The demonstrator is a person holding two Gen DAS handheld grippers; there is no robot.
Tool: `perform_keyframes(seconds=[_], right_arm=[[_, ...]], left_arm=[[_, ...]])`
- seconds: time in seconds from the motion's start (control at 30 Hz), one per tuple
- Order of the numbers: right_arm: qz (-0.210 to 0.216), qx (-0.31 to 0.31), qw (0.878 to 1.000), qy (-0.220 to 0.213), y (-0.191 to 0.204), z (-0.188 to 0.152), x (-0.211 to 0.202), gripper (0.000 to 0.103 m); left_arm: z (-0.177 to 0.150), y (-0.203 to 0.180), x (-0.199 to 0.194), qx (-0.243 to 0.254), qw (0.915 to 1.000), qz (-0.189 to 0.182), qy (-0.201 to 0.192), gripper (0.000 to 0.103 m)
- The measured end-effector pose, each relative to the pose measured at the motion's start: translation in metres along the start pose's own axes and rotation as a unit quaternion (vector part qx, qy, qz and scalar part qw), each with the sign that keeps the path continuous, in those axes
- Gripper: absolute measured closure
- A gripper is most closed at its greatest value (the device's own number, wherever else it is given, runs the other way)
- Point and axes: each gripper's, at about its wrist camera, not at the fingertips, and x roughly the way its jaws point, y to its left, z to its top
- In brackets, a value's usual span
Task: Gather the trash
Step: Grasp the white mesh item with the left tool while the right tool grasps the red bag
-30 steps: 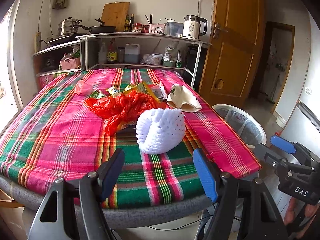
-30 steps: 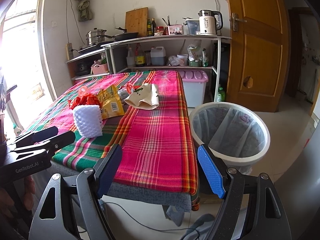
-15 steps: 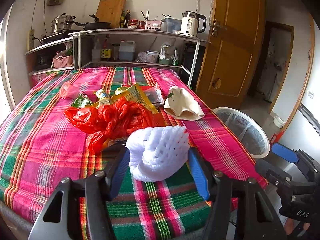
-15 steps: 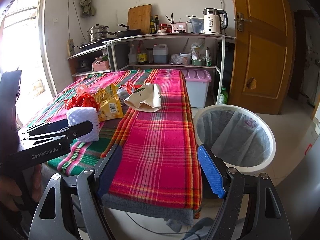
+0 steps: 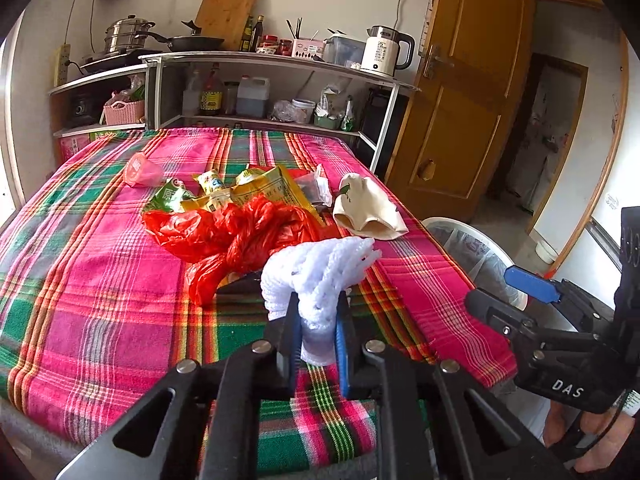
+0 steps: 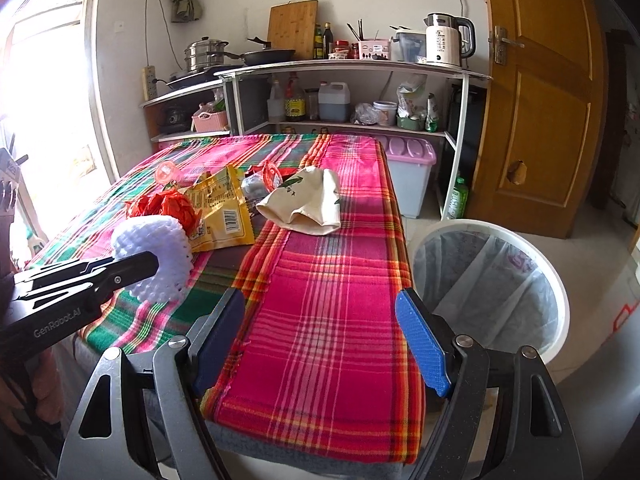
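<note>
The left gripper (image 5: 316,320) is now clamped on the white foam fruit net (image 5: 320,268); one second ago its jaws stood wide apart short of the table edge, then came in around the net. The net is squeezed narrow between the pads – judged a secure hold, ready for transfer. The right gripper (image 6: 320,332) remains spread and empty, above the near table edge.

Landmark: the trash bin (image 6: 560,300), one, lined, on the floor right of the table (image 6: 328,320).

Counted, left of the bin on the cloth:
- one foam net, held, nearest;
- one red plastic bag (image 5: 240,236) just beyond it;
- one large yellow wrapper (image 6: 220,216);
- one beige cloth pouch (image 6: 308,204), closest to the bin;
- one pink cup (image 5: 140,170), farthest – smaller wrappers are too tangled to count.
</note>
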Motion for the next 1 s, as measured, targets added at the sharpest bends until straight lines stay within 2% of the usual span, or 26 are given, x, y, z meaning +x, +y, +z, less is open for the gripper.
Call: perform_keyframes(seconds=[0.27,0.5,0.8,1.0], right_arm=[[0.029,-0.021,0.999,0.009,0.02,0.01,0.017,0.025],[0.068,-0.044,0.997,0.006,0.049,0.022,0.027,0.025],[0.119,-0.075,0.99,0.018,0.086,0.03,0.047,0.025],[0.145,-0.1,0.983,0.043,0.106,0.033,0.069,0.025]], left_arm=[[-0.002,0.02,-0.022,-0.016,0.9998,0.009,-0.008,0.089],[-0.009,0.036,-0.036,-0.031,0.9995,0.002,-0.008,0.089],[-0.008,0.066,-0.052,-0.057,0.9976,0.03,-0.024,0.089],[-0.01,0.083,-0.051,-0.07,0.9964,0.045,-0.02,0.089]])
